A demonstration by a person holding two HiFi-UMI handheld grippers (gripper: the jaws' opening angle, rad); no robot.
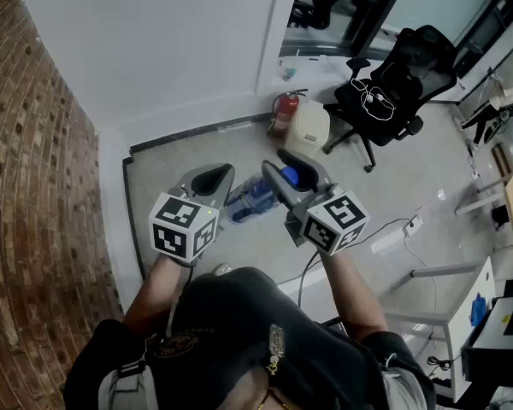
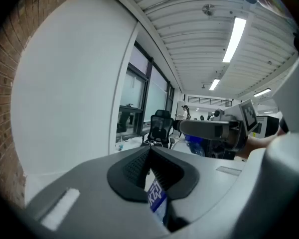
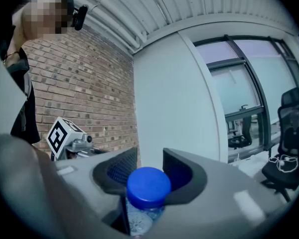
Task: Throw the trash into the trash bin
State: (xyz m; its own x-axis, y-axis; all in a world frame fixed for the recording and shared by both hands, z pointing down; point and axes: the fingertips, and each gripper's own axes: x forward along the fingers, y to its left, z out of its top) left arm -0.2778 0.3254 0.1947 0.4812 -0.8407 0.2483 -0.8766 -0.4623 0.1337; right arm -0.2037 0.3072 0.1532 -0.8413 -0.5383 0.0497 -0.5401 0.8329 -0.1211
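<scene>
Ok so I'm mid-carry with both hands loaded. My right gripper (image 3: 150,159) is clamped on the neck of a clear plastic bottle (image 1: 250,196), just under its blue cap (image 3: 148,185), and the body hangs out toward 8 o'clock of the jaws in the head view. My left gripper (image 2: 150,171) is pinched tight on a thin white scrap (image 2: 157,199) with blue print, poking out at the 6 o'clock side of the pads. The cream trash bin (image 1: 310,131) sits on the floor at about 1 o'clock from the grippers, well apart from them. A red fire extinguisher (image 1: 284,111) is right against its 10 o'clock side and a black office chair (image 1: 392,92) is off at its 2 o'clock. My plan is to walk in until the bin is directly under the jaws, come at it from the 6 o'clock side to stay off the extinguisher, and drop the bottle first since it's bulkier. I can't tell from here how the lid opens, so I'd check that before letting go. The scrap is light and could flutter, so I'd release it low.
</scene>
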